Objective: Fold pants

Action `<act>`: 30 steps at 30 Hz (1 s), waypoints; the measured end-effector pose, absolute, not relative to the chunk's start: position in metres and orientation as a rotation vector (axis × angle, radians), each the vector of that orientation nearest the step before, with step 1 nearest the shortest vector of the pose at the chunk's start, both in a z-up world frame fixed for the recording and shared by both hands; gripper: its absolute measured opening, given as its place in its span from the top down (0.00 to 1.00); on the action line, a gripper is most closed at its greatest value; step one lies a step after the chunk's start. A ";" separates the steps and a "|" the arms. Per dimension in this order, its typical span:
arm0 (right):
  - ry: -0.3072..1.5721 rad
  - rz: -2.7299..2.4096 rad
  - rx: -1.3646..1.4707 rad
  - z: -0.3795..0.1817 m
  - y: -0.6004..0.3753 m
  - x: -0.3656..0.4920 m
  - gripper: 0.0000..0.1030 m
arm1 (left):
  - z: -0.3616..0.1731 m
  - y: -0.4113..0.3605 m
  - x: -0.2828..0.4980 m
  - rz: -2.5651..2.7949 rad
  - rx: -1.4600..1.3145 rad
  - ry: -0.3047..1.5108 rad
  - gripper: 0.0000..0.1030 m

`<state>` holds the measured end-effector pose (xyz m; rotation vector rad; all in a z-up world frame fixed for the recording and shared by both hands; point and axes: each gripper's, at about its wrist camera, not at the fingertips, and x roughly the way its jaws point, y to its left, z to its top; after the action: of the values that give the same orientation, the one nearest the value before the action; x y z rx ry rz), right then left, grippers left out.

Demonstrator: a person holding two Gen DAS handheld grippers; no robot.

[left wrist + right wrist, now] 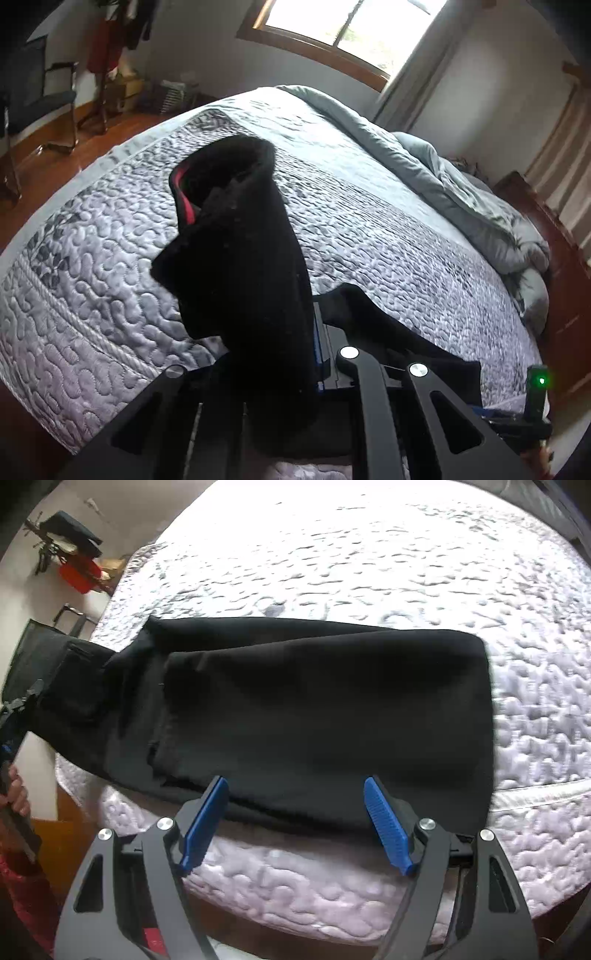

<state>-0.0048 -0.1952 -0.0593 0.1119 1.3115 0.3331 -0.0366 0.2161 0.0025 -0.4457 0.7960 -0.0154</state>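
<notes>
Lying across the middle of the right wrist view, the black pants (303,716) are seen spread on the quilted bedspread (406,572), their long axis running from the left edge of the frame to the right, with a squared end at centre right and a raised end at centre left. Layers appear already doubled over one another, so a lengthwise fold is judged done and a crosswise fold is judged to be in hand.

One end of the pants is gripped by the left gripper (317,354), whose jaws are closed on the cloth; in the left wrist view the dark fabric, with a strip of red lining at centre left, is draped up over the fingers and fills the middle of the frame. That gripper is held at the left edge of the right wrist view, off the side of the bed, so the left hand is nearer the lifted end.

The right gripper (295,819) is held wide and empty at the lower centre of its frame, its blue pads (386,823) straddling the near long edge of the pants, with the fabric just ahead of the tips. It is aimed forward and slightly downward over the bed edge
</notes>
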 end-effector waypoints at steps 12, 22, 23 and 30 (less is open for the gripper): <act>1.302 0.287 0.122 -0.059 -0.219 -0.006 0.26 | 0.005 0.142 -0.039 -0.165 -0.251 0.832 0.81; 1.328 0.277 0.163 -0.069 -0.227 -0.003 0.26 | -0.032 0.062 -0.042 -0.341 -0.099 0.989 0.71; 1.329 0.277 0.160 -0.069 -0.226 -0.003 0.26 | -0.035 0.057 -0.044 -0.348 -0.079 1.005 0.70; 1.338 0.283 0.153 -0.073 -0.224 0.000 0.25 | -0.026 0.046 -0.062 -0.434 -0.096 1.061 0.47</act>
<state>-0.0004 -0.2245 -0.0734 0.1527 1.3380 0.2832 -0.0624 0.0460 -0.0258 -0.0957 1.0611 -0.4335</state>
